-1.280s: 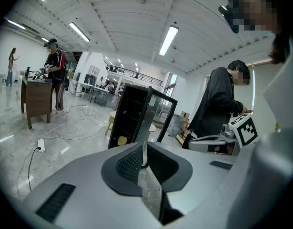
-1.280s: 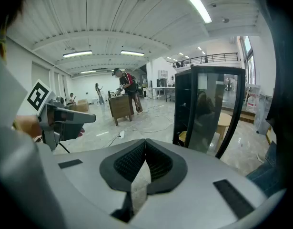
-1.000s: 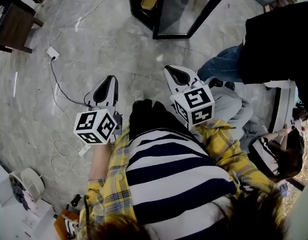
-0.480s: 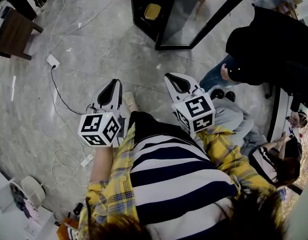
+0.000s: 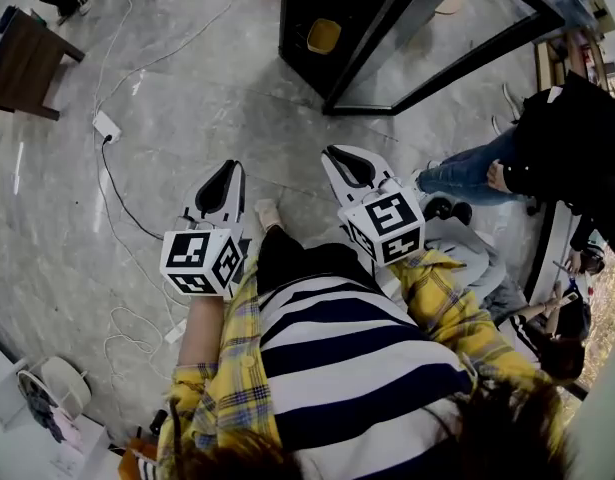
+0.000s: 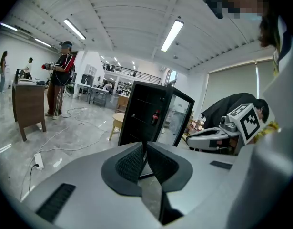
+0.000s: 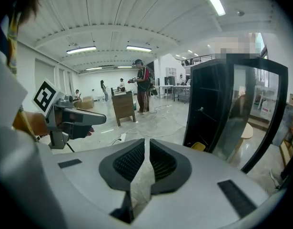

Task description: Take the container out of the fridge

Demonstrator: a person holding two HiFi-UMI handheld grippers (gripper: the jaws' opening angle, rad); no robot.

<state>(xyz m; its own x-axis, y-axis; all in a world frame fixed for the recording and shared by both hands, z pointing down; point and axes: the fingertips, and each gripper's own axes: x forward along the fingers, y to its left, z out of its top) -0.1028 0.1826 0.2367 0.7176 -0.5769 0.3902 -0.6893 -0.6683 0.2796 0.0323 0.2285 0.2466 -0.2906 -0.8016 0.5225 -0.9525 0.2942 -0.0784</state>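
Note:
A black fridge (image 5: 332, 18) stands on the floor ahead with its glass door (image 5: 457, 48) swung open to the right. A yellow container (image 5: 324, 35) sits low inside it; in the right gripper view the container (image 7: 197, 146) shows at the foot of the fridge (image 7: 208, 104). My left gripper (image 5: 225, 175) and right gripper (image 5: 342, 158) are held side by side in front of the person's body, well short of the fridge, both shut and holding nothing. In the left gripper view the shut left gripper (image 6: 145, 144) points at the fridge (image 6: 146, 113).
A wooden cabinet (image 5: 22, 58) stands at the far left, with a power strip (image 5: 106, 125) and cables lying on the marble floor. A person in dark clothes (image 5: 572, 138) stands at the right beside others sitting low. A round stool (image 6: 118, 120) is next to the fridge.
The fridge has come lower and nearer in the head view. The dark-clothed person has shifted right. Both grippers keep their place in front of the body and stay shut.

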